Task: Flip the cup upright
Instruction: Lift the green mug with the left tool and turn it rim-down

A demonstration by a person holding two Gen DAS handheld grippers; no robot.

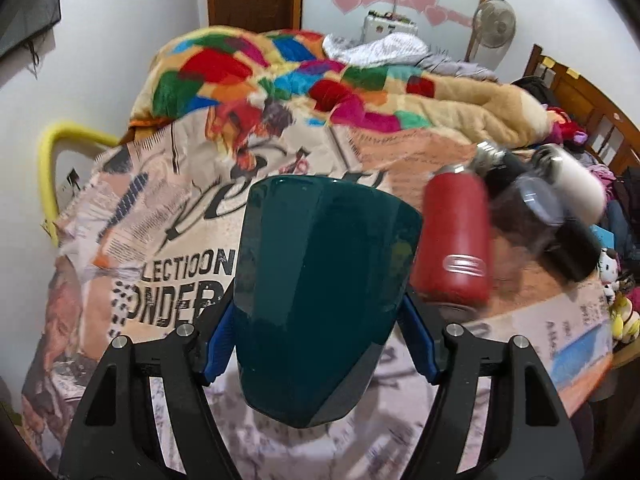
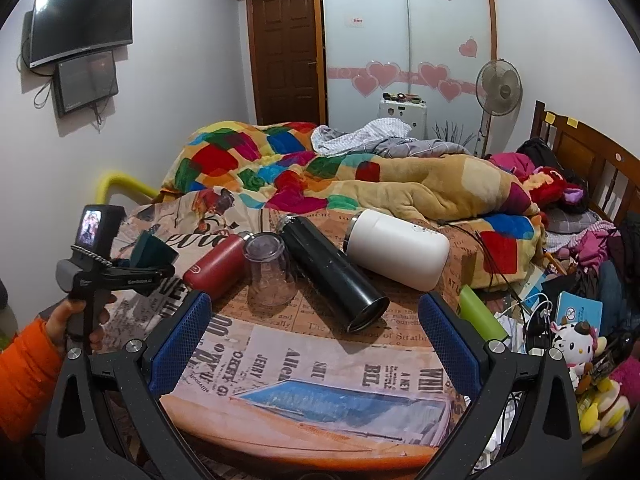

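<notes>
The dark green cup (image 1: 324, 300) fills the left wrist view, clamped between the blue pads of the left tongs (image 1: 320, 340) and lifted off the surface (image 2: 320, 364); which end is up I cannot tell, so the flip looks under way, with setting it down upright left. The right tongs (image 2: 316, 340) hang spread wide, holding nothing, near a clear cup (image 2: 270, 276) standing upside down.
</notes>
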